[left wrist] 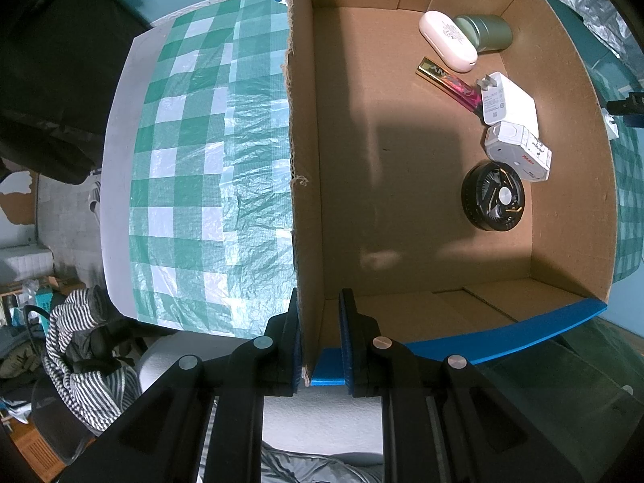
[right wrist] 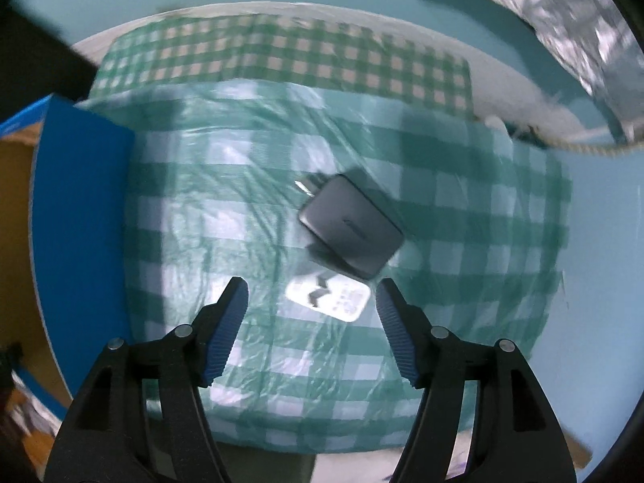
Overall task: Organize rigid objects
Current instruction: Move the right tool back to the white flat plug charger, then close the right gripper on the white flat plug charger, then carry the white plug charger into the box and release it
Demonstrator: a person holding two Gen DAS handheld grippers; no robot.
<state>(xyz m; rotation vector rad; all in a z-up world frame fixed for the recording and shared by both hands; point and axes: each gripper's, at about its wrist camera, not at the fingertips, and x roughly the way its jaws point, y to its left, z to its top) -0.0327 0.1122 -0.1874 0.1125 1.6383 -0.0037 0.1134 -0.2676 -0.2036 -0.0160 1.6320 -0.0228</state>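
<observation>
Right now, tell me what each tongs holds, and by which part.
Left tongs clamp the cardboard box by its side wall, near the corner. Right tongs hold nothing.

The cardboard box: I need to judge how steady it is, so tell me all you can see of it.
The cardboard box is open-topped, brown corrugated inside, blue outside, with a round hole in one end wall and a ragged edge on the near wall. It stands on the checked cloth. The left gripper is shut on that wall near a corner. Six small items lie along the far side of its floor.
</observation>
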